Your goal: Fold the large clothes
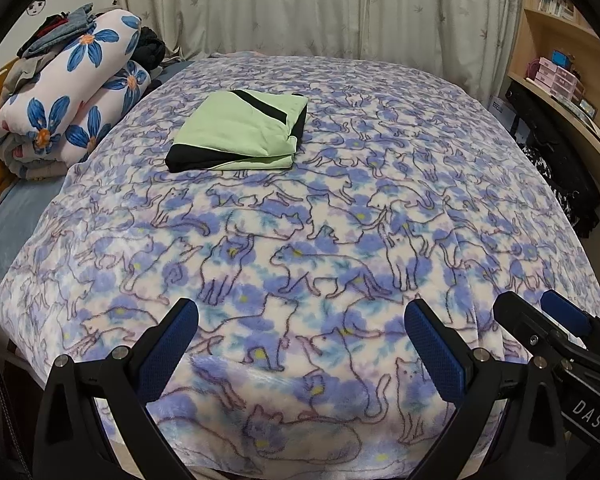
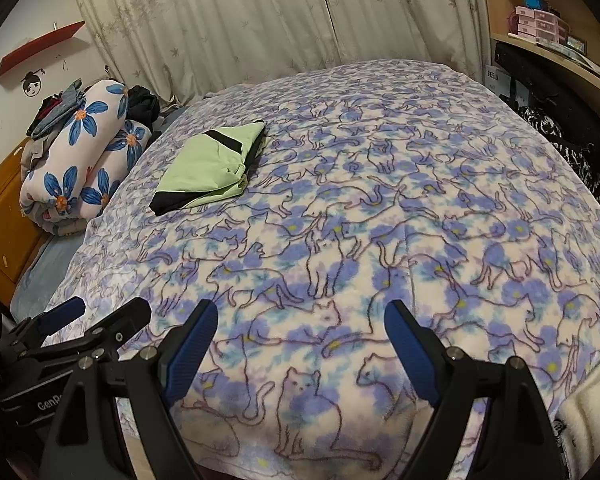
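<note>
A light green garment with black panels (image 1: 240, 132) lies folded into a flat rectangle on the far left part of the bed; it also shows in the right wrist view (image 2: 210, 172). My left gripper (image 1: 300, 320) is open and empty, held over the bed's near edge, well short of the garment. My right gripper (image 2: 300, 320) is open and empty beside it, to its right. The right gripper's fingers (image 1: 560, 320) show at the right edge of the left wrist view, and the left gripper's fingers (image 2: 96, 320) at the left edge of the right wrist view.
A blue-and-white cat-print blanket (image 1: 340, 220) covers the bed. A rolled floral quilt (image 1: 76, 96) with loose clothes on top sits at the far left. Curtains hang behind. A wooden desk with shelves (image 1: 560, 92) and dark items stands to the right.
</note>
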Demonstrator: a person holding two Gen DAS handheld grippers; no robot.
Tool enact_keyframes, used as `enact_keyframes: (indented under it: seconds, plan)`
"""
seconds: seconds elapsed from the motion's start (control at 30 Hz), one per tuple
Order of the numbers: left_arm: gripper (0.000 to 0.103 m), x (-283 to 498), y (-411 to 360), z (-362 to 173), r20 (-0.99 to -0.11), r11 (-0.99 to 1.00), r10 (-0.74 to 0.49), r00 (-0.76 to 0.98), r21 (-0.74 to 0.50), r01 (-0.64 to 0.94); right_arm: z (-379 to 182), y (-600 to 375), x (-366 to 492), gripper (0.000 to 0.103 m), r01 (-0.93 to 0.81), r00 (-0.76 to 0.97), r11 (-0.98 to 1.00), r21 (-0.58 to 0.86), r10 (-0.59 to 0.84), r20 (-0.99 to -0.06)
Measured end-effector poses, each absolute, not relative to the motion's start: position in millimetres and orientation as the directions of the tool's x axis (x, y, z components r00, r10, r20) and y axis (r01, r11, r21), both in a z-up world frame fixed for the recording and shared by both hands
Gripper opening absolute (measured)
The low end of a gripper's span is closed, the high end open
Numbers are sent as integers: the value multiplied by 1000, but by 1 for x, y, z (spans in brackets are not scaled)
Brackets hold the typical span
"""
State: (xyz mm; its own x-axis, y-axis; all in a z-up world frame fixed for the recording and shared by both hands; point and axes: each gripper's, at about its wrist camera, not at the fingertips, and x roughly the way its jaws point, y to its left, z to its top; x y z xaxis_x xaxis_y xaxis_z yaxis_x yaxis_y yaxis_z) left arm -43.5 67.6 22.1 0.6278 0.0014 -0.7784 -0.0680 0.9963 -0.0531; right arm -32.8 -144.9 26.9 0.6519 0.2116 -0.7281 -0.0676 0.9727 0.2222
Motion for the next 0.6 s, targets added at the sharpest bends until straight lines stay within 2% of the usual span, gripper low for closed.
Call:
enact_keyframes:
  seconds: [0.6]
  plan:
    - [102,-44,63,14,-778,996,32,628,-27,-84,25,-146,-32,86,-77,646,973,219,216,-733]
